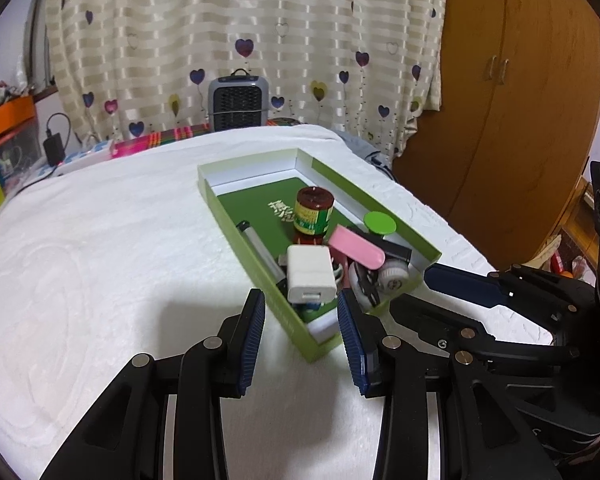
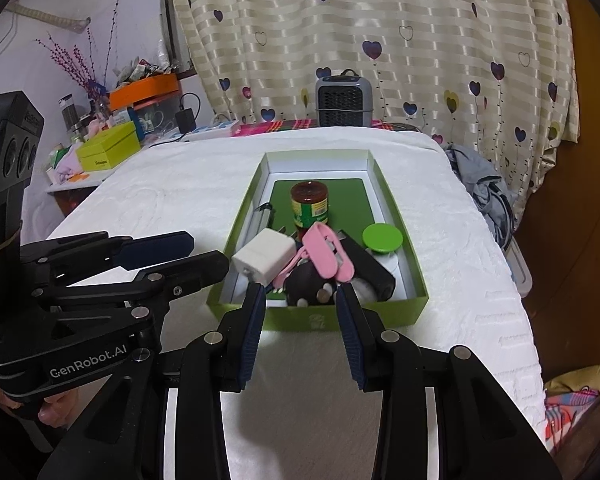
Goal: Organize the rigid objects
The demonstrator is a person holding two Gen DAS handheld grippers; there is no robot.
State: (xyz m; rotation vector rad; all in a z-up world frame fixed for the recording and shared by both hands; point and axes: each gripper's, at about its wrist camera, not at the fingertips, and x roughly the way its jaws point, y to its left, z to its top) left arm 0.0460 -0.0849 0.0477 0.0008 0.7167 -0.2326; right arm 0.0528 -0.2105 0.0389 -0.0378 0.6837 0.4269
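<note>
Below, my left gripper (image 1: pixel 302 312) hovers with its jaws spread and holding nothing, their tips flanking the near corner of the green box (image 1: pixel 256 248) without touching it. My right gripper (image 2: pixel 301 304) is in the same pose, jaws spread and bare, level above the white cloth and aimed at the box's near short wall. Each tool shows in the other's view: the right gripper reaches in from the right edge beside the box's near corner, and the left gripper sits low at the left, gripped from underneath by my fingers (image 2: pixel 48 414).

Inside the box, the rigid objects crowd the near end. A white charger (image 1: pixel 310 276) lies on top, tilted, just ahead of the left jaws. Beside it rest a pink case (image 1: pixel 356 250), a black bar (image 2: pixel 370 270) and a green round lid (image 1: pixel 379 223). A brown jar (image 1: pixel 313 210) with a green label stands upright farther in, and a silver pen (image 1: pixel 260 250) lies along the left wall.

The box sits on a counter (image 1: pixel 100 240) draped in white cloth. Behind it stand a small grey heater (image 1: pixel 238 102) and a heart-print curtain (image 1: pixel 260 32).
</note>
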